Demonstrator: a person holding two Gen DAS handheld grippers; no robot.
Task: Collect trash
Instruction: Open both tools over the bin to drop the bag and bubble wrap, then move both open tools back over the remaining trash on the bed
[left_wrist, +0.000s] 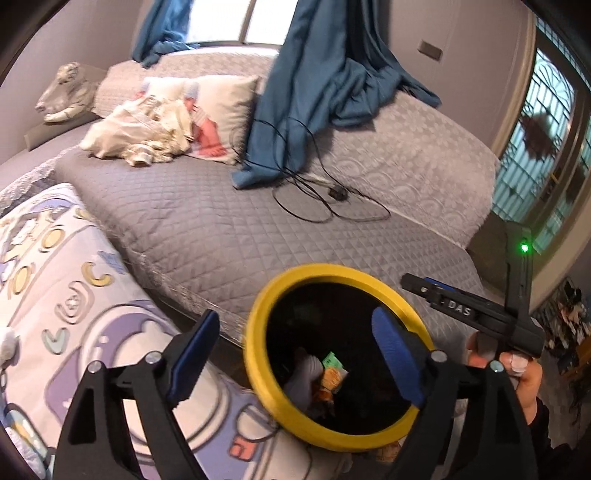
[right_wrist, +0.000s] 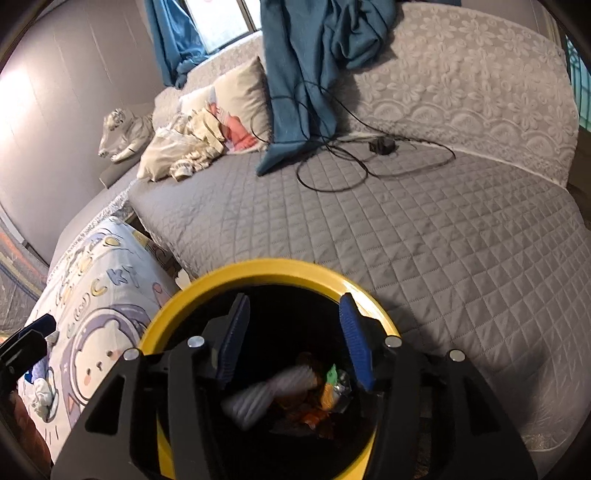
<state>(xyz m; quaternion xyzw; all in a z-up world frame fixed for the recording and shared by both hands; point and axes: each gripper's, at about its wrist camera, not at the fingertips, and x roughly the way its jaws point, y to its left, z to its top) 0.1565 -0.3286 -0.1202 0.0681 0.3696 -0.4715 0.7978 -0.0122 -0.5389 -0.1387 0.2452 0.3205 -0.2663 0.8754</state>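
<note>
While both grippers' fingers gape empty, one yellow-rimmed bin (right_wrist: 207, 291) holds several wrappers (right_wrist: 325, 395).

The dark bin (right_wrist: 207, 288) hides its depth; a pale item (right_wrist: 273, 391) inside is blurred.

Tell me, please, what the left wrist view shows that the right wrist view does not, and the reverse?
Only the left wrist view shows the patterned glass window, the green light, and a hand gripping the right gripper's handle. Only the right wrist view shows the right gripper from behind, open above the bin, and the small crumpled item on the cartoon blanket. Both show the yellow-rimmed bin with wrappers inside, the grey quilted bed, the blue curtain, the black cable and the animal figure.
</note>
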